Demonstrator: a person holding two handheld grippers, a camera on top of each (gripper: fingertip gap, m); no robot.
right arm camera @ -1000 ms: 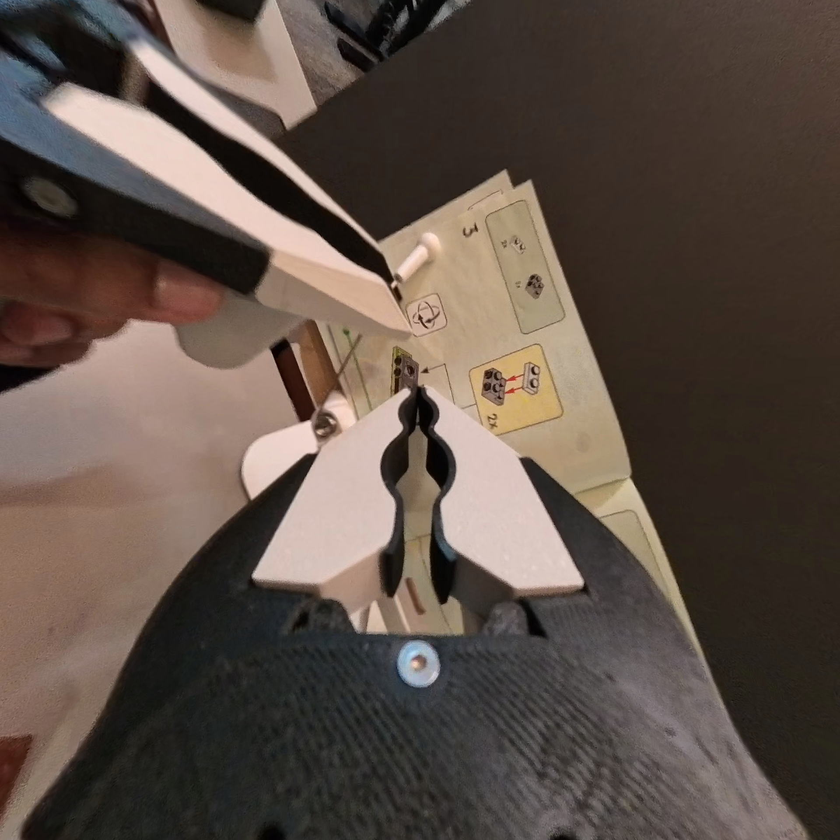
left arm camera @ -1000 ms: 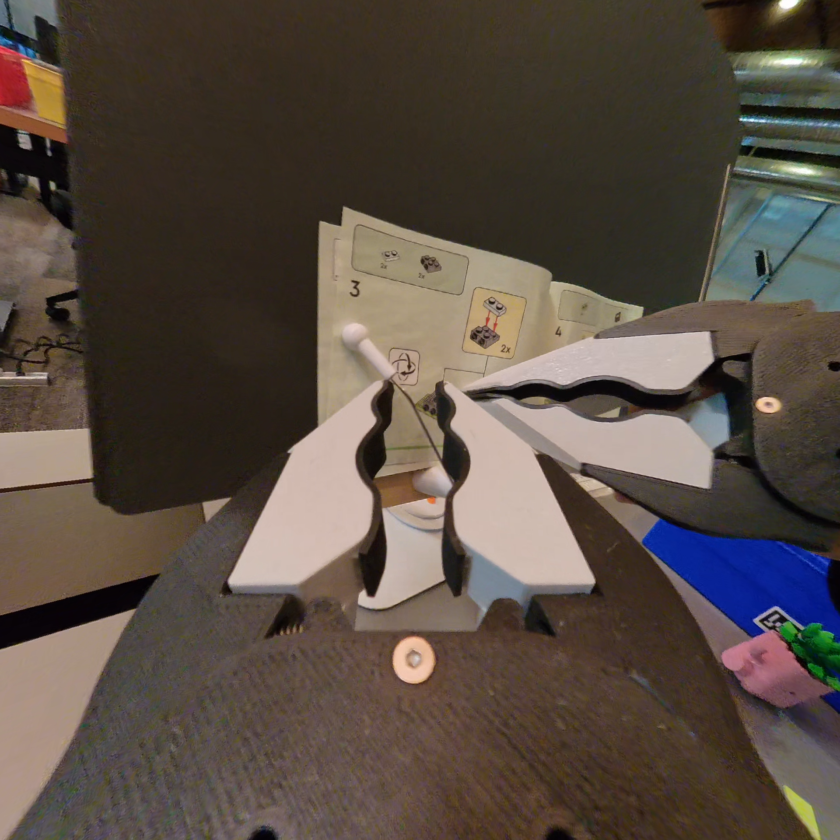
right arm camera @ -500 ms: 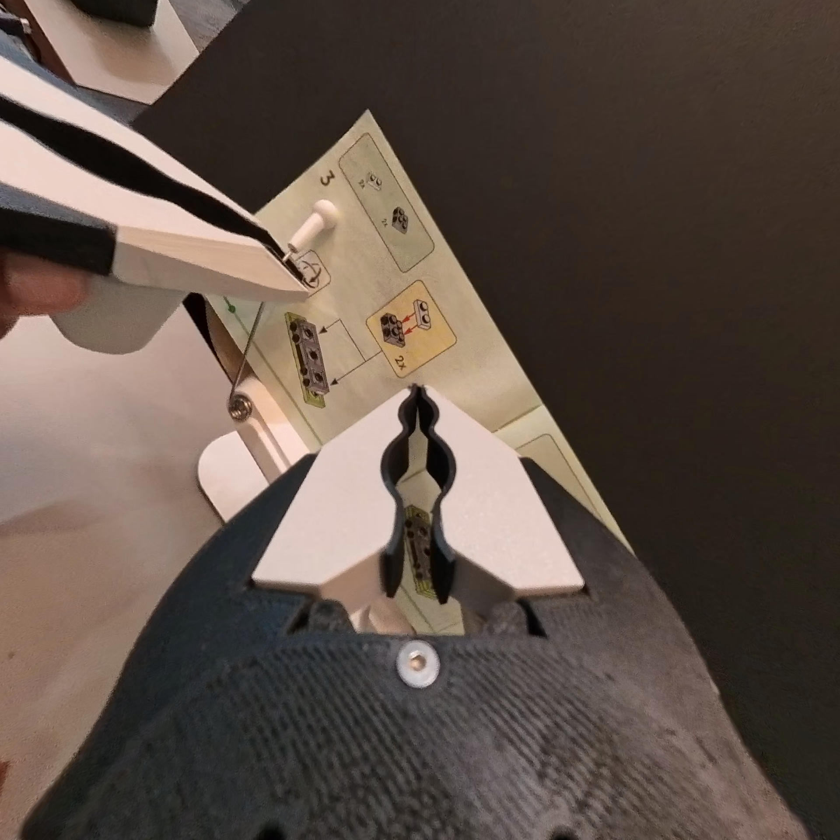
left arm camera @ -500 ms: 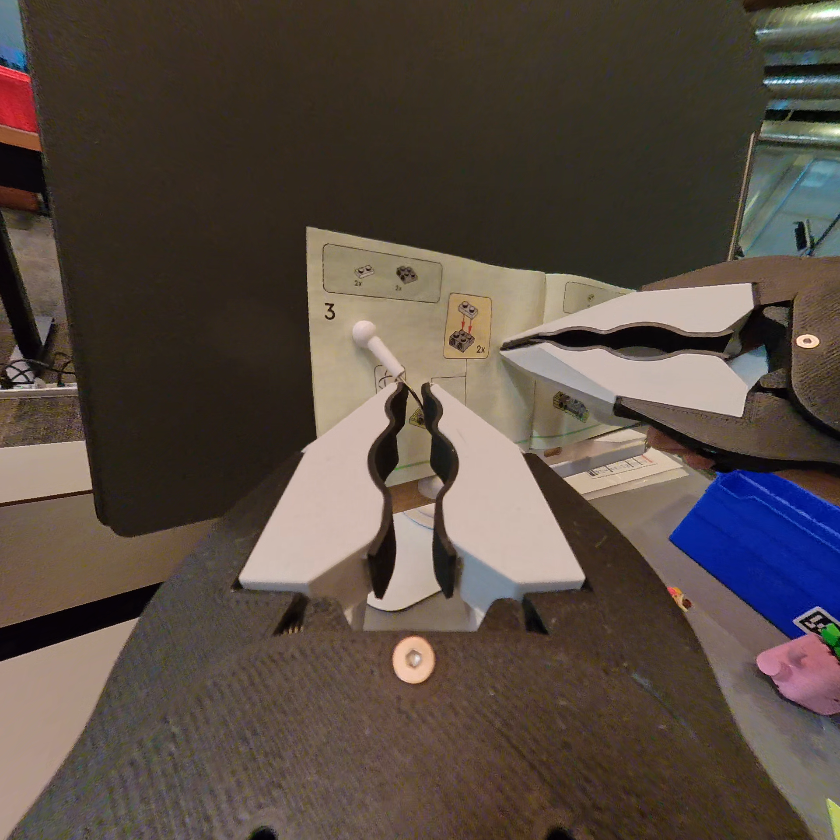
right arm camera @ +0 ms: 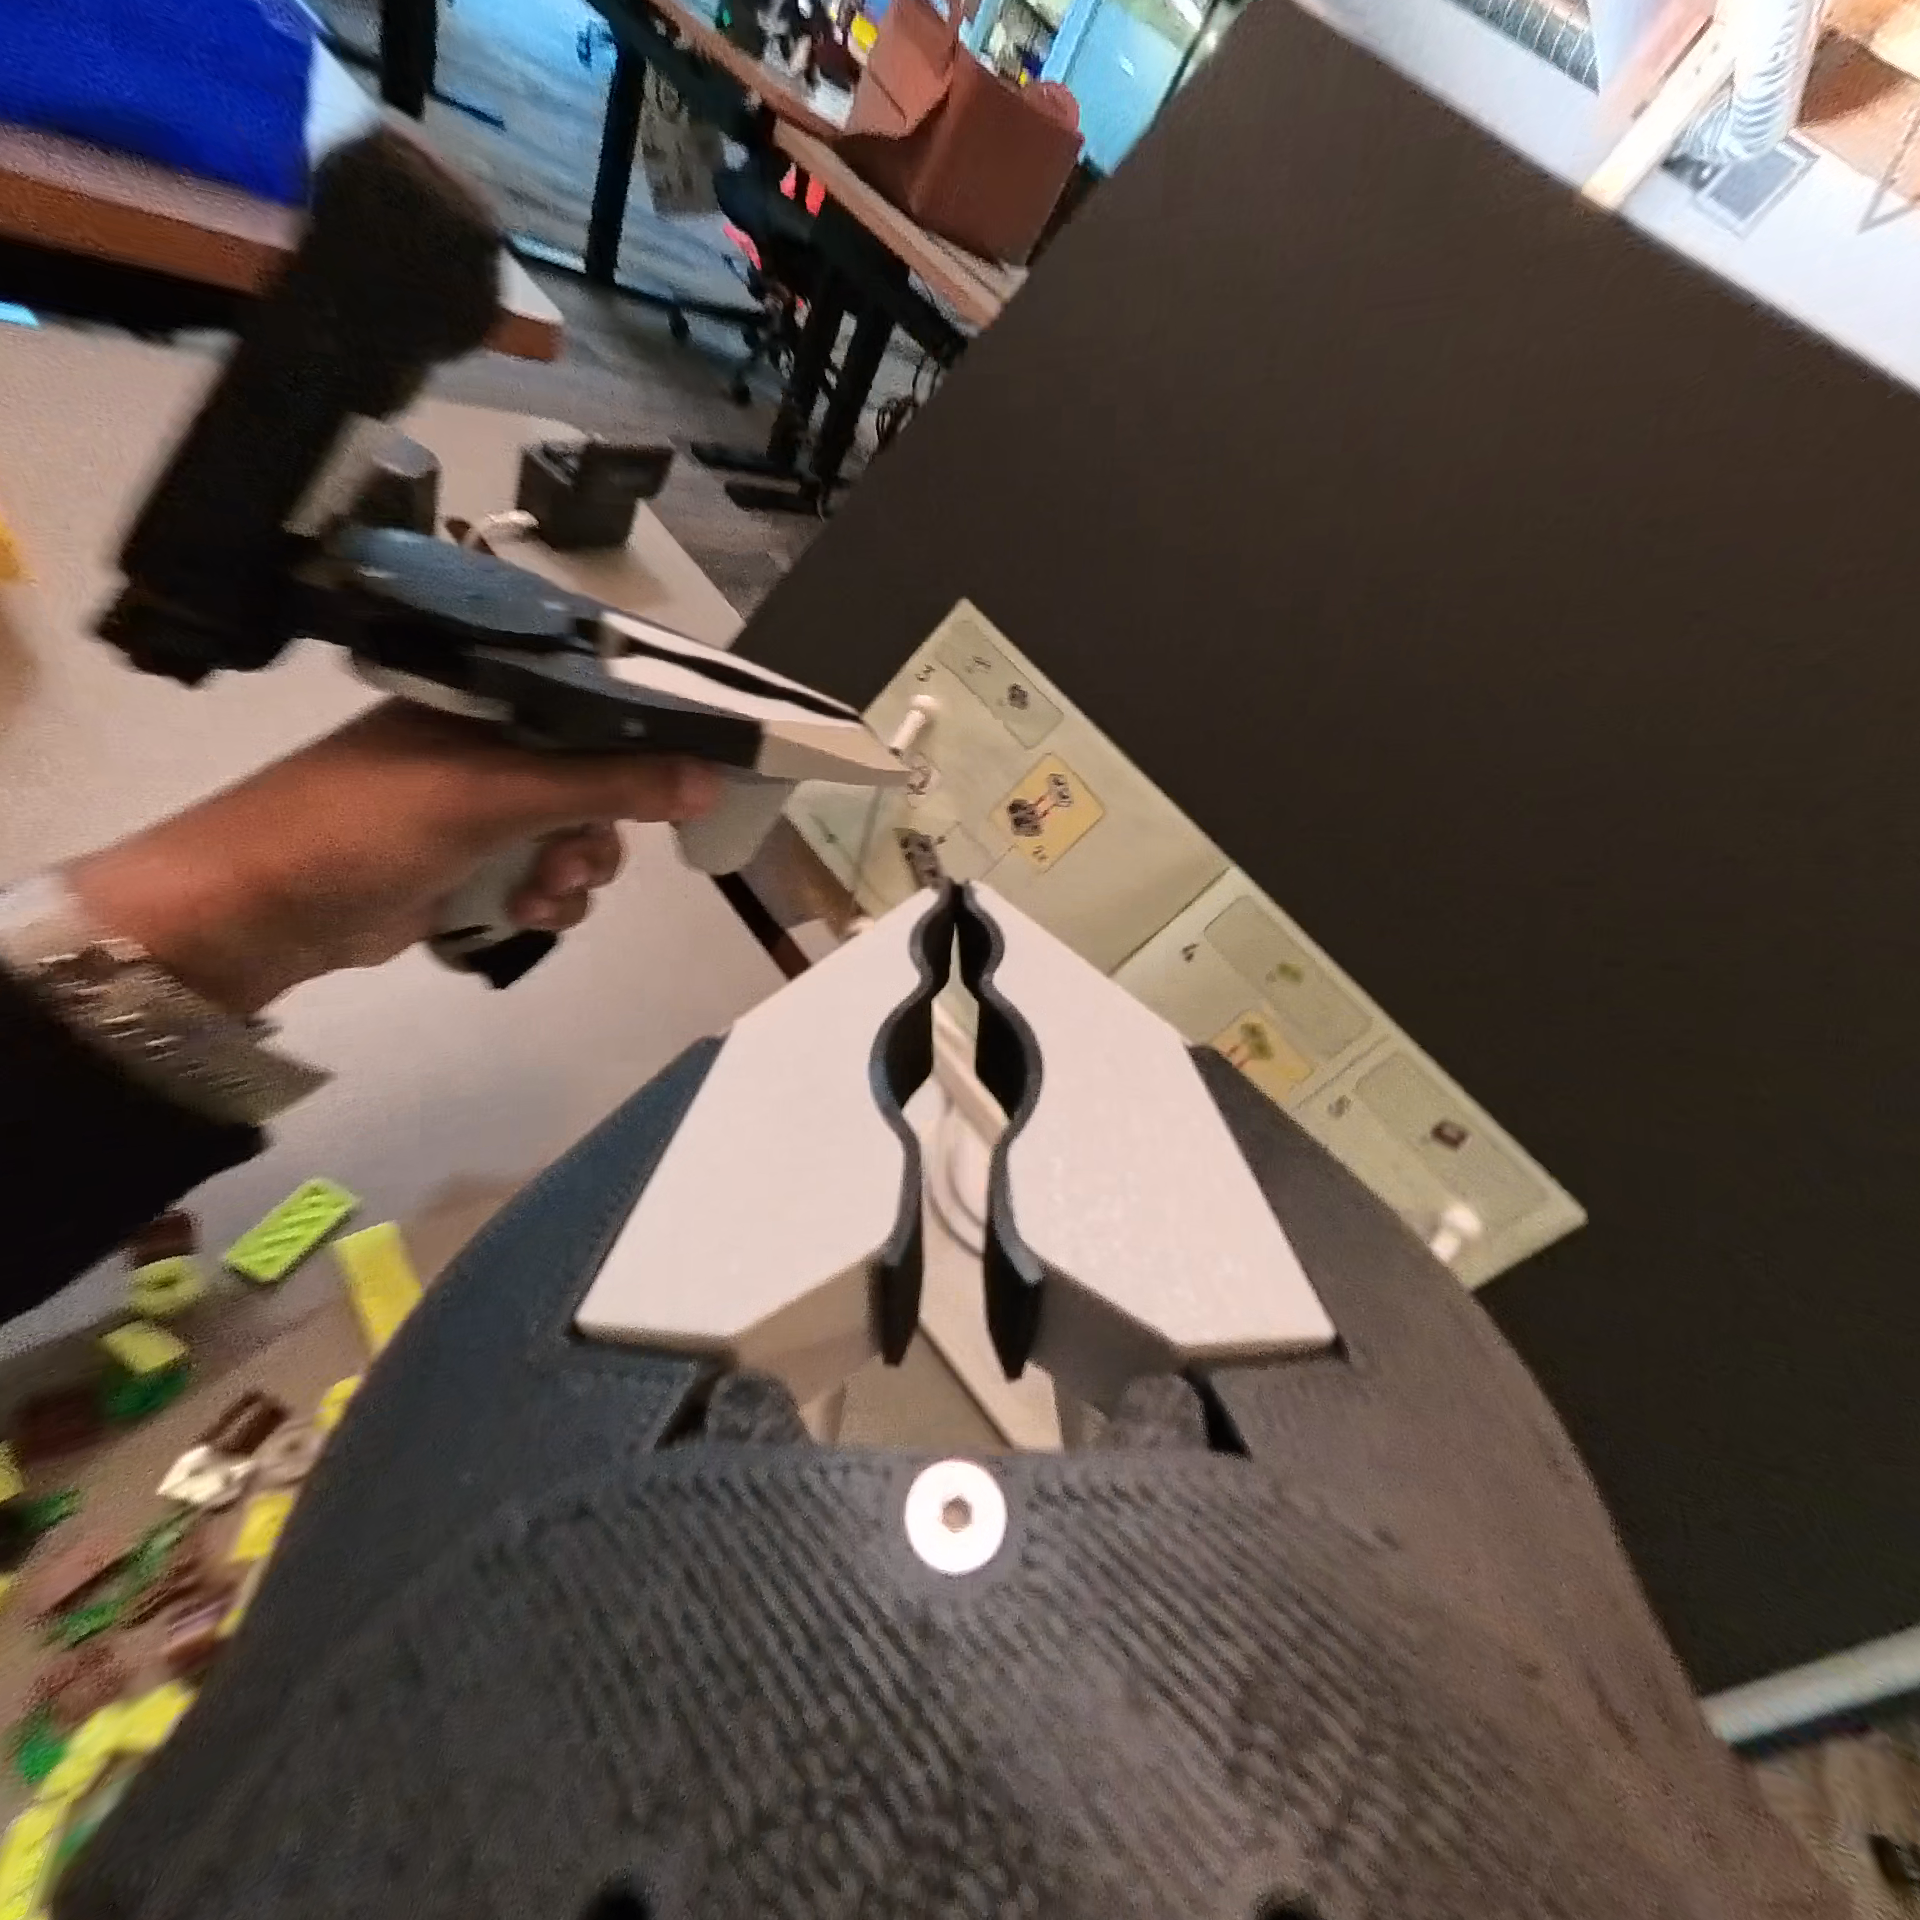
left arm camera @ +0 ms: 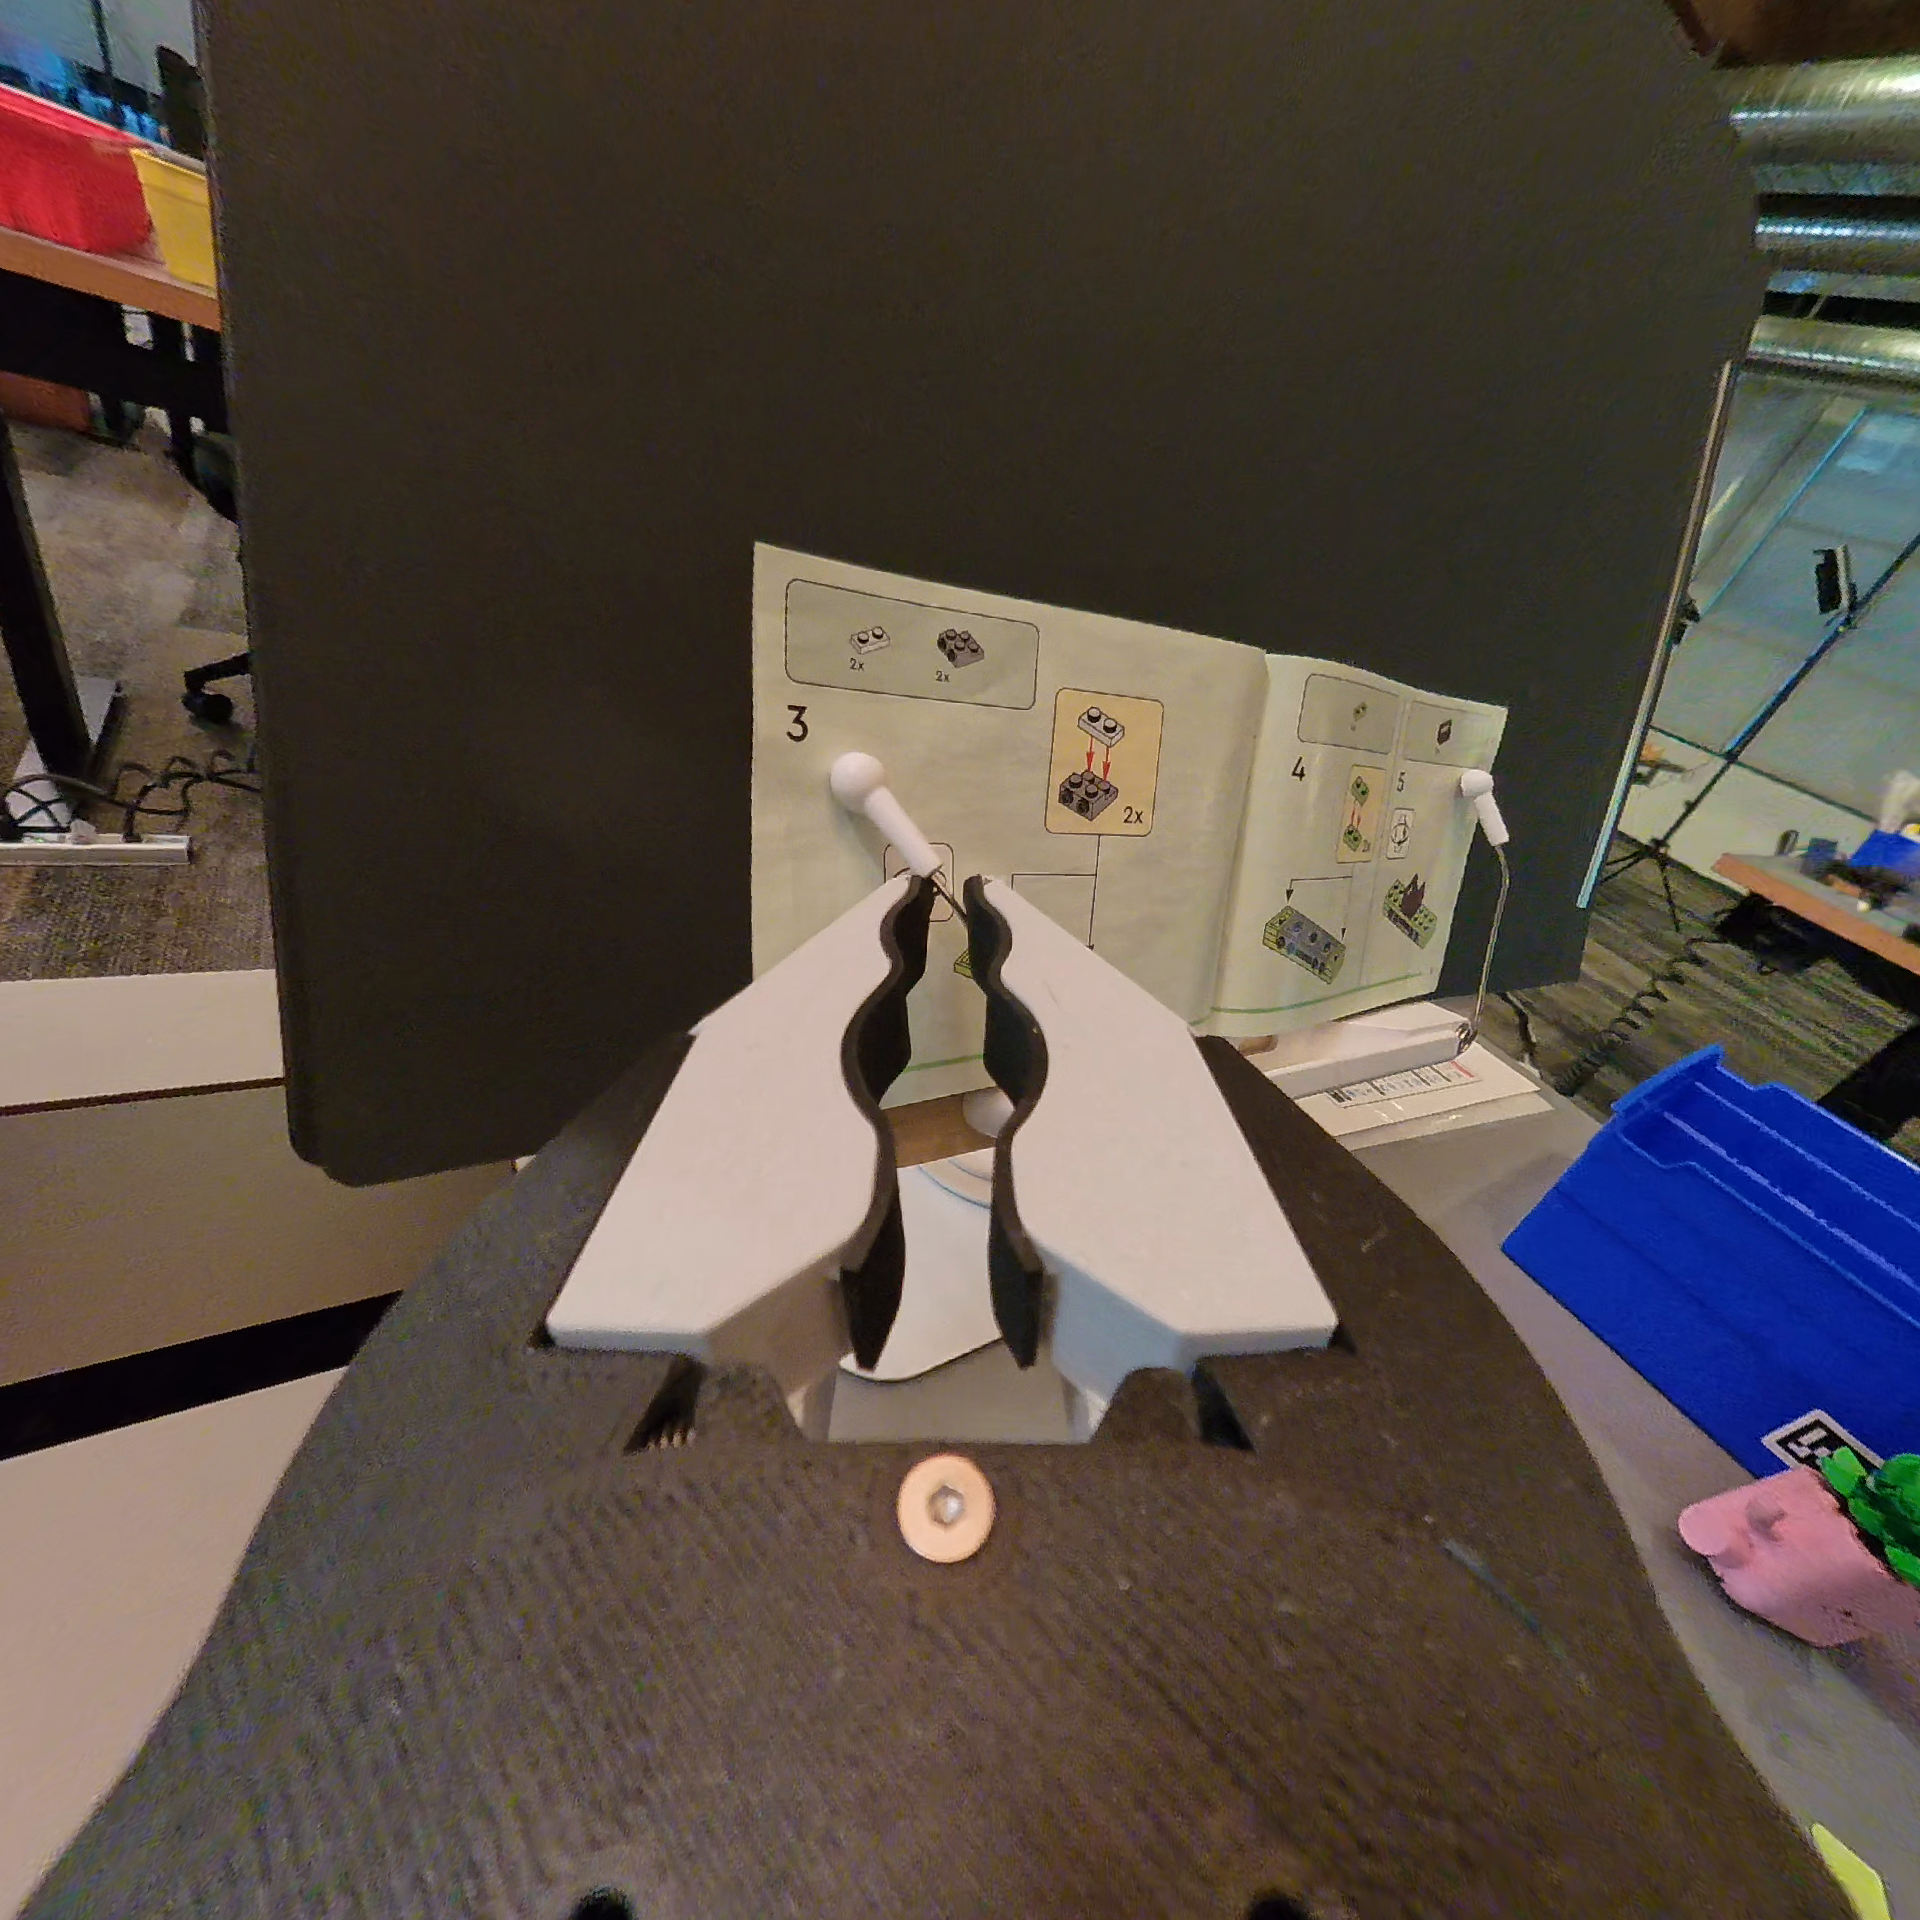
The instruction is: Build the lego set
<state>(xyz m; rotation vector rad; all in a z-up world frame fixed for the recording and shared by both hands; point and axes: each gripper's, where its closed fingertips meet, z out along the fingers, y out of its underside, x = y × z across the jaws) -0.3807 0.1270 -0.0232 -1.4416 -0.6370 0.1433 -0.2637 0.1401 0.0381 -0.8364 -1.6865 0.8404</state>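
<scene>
The instruction booklet (left arm camera: 1039, 779) stands open on a white stand against a black board (left arm camera: 935, 312). Two wire page holders with white knobs (left arm camera: 857, 774) (left arm camera: 1475, 784) press on its pages. My left gripper (left arm camera: 945, 894) is at the left holder, jaws a narrow gap apart, with the thin wire running between the tips. It also shows in the right wrist view (right arm camera: 899, 769), held by a hand (right arm camera: 364, 831). My right gripper (right arm camera: 956, 896) is shut and empty, drawn back from the booklet (right arm camera: 1091, 862). Several loose green, yellow and brown bricks (right arm camera: 156, 1351) lie on the table at lower left.
A blue bin (left arm camera: 1714, 1247) stands on the table to the right. A pink built piece with green leaves (left arm camera: 1787, 1558) lies in front of it. Desks and chairs stand in the room behind the board. The tips of one gripper are about 15 centimetres away from the tips of the other.
My right gripper has pulled back from the booklet and left the left wrist view. My left gripper stays at the left page holder; its jaws narrowed from a second ago.
</scene>
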